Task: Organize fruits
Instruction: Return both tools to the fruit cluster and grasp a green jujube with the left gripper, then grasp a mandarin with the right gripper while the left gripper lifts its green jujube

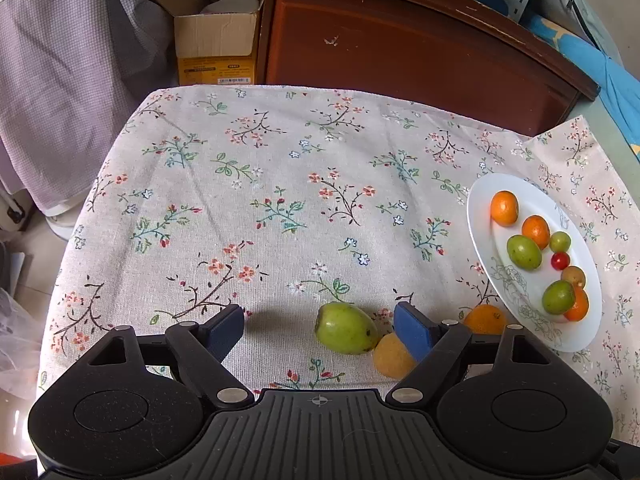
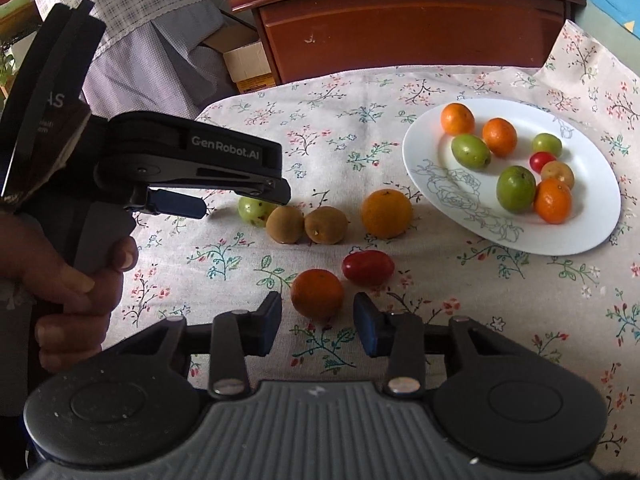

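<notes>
Fruits are split: seven sit on my white plate, the rest lie loose on the floral cloth. My left gripper is spread wide around a green fruit; my right gripper hangs open just behind a small orange.

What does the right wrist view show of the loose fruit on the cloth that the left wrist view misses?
Only the right wrist view shows the red tomato, the near orange ahead of the open right gripper, and a second kiwi. Only the left wrist view shows the green fruit lying unobstructed ahead of the open left gripper. Both show the white plate of fruit.
</notes>
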`<state>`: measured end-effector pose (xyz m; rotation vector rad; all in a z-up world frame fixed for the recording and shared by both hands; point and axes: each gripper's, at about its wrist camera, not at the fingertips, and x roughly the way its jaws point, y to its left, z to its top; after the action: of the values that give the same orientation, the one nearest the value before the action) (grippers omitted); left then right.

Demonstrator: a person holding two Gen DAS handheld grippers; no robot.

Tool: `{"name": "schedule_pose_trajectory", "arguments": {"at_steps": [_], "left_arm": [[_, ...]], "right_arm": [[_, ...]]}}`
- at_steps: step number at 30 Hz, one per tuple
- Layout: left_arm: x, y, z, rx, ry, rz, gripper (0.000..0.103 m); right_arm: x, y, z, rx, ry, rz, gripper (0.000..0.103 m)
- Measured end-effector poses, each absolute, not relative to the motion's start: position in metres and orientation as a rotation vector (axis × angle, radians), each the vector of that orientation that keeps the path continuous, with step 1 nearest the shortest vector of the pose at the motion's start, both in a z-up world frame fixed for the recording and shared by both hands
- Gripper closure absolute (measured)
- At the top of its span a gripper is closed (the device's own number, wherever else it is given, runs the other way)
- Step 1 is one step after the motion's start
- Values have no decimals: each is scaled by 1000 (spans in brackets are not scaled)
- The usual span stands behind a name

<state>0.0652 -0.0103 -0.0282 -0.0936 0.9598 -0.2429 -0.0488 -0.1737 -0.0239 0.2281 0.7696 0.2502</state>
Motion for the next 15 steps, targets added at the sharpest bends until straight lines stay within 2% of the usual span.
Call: {"name": "schedule_pose_trajectory", "arguments": {"at_steps": [3, 5, 10, 15], "left_arm": [[63, -13, -30, -94, 954, -253, 36], [62, -15, -30, -87, 947, -267, 55], [61, -17, -29, -113, 947, -298, 70], [56, -20, -28, -85, 934, -301, 71]], "right_arm": [[-49, -173, -24, 223, 767, 252, 71], [-48, -173, -25, 221, 766, 249, 74], [-48, -172, -25, 225, 765, 248, 74], [-47, -173, -25, 231, 770, 251, 74]]}}
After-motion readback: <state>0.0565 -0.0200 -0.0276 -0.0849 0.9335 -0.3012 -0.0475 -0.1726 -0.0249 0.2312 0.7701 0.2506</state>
